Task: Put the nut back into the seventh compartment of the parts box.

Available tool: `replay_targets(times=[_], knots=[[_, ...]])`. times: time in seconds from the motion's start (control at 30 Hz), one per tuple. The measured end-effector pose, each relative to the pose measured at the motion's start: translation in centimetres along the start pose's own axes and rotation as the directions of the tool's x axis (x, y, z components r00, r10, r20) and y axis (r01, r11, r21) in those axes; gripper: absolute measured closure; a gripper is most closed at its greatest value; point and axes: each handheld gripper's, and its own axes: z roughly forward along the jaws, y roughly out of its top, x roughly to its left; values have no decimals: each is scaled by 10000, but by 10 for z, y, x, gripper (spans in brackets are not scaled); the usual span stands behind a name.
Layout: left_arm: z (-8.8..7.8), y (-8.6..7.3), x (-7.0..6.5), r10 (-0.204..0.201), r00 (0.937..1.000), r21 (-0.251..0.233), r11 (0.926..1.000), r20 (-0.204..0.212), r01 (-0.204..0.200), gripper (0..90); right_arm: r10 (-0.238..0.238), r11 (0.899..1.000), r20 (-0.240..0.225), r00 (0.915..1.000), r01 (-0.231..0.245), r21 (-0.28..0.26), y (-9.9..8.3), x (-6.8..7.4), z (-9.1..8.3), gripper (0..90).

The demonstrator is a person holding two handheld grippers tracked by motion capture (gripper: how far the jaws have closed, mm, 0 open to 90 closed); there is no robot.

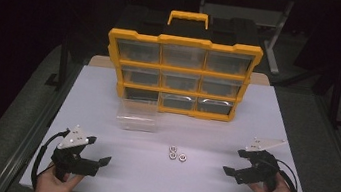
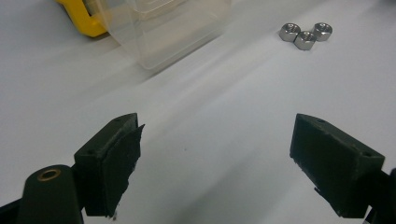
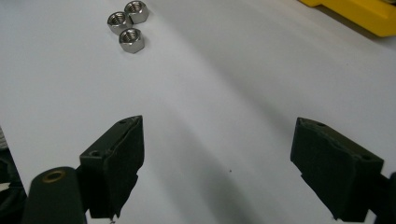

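Nuts (image 1: 176, 154), three of them touching, lie on the white table (image 1: 207, 182) between the left gripper (image 1: 99, 150) and right gripper (image 1: 233, 161). Both grippers gape wide, holding nothing. Behind sits a clear drawer (image 1: 138, 116) by the yellow organizer (image 1: 180, 74).

Three steel hex nuts (image 1: 176, 154) lie flat on the white counter (image 1: 214, 127), threaded holes facing up. They sit in a tight cluster, touching or almost touching, two side by side and the third tucked against them. In the high view the cluster lies near the middle of the counter, in front of the yellow organizer (image 1: 180, 75) and to the right of a clear plastic drawer (image 1: 138, 116) that stands out on the counter. The nuts look alike in size and finish, bright and shiny, none stacked on another.
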Motion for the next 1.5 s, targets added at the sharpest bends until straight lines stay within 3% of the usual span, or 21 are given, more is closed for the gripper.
replay_targets(times=[0.23, 0.47, 0.73, 1.0, 1.43, 1.5], knots=[[-1, -2, 0, -248, 9997, -7, 9997, 36, 248, 155, 41, 9999, -24, 10000, -40, 106, 2, 1, 2, 164], [-2, -2, 3, -69, 10000, 4, 10000, -46, 69, 154, 20, 10000, -30, 10000, -19, 91, 2, 0, 2, 167], [-1, -4, 2, -211, 9998, 50, 9998, -37, 211, 150, 14, 10000, -105, 9999, -14, 48, 5, 2, 3, 174], [2, -3, 2, 160, 9999, 225, 9996, -2, -160, 150, -59, 9999, -132, 9999, 60, 131, 8, 3, 5, 174], [4, -2, 2, 191, 9998, 359, 9992, -35, -190, 150, -371, 9987, -362, 9987, 383, 325, 19, 10, 6, 204], [4, -2, 1, 191, 9998, 360, 9992, -39, -189, 150, -570, 9976, -493, 9972, 589, 363, 25, 16, 6, 247]])
